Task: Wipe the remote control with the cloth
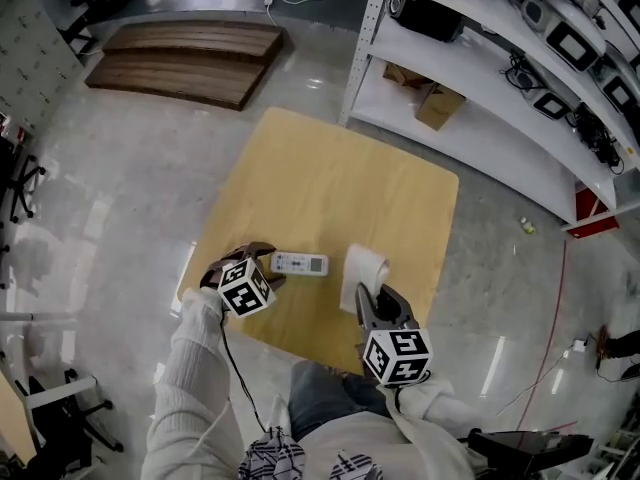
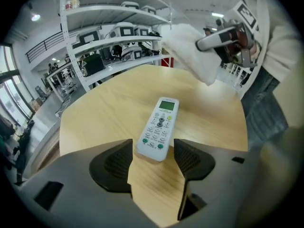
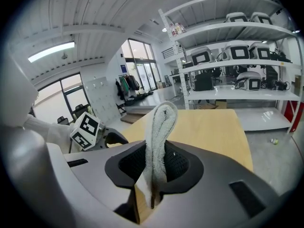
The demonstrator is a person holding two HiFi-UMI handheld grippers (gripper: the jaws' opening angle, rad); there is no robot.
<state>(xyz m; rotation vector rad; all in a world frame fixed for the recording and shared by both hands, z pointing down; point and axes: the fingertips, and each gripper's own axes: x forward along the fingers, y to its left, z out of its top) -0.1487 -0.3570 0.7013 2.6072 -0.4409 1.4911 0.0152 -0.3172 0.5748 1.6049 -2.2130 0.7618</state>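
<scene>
At head view's lower left: left hand-held gripper [image 1: 268, 264], jaws apart, tips just beside remote control [image 1: 299, 264], which lies flat on yellow surface [image 1: 330, 178]. Right hand-held gripper [image 1: 366, 300] clamps white cloth [image 1: 365, 266], held beside the remote, apart from it.
Left gripper view: remote's near end between the spread jaws, clear of both pads.
Right gripper view: cloth pinched upright between closed jaws.

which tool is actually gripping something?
The right tool: jaws shut on the cloth. The left tool is open, with the remote's near end between its jaws, unpinched.
</scene>
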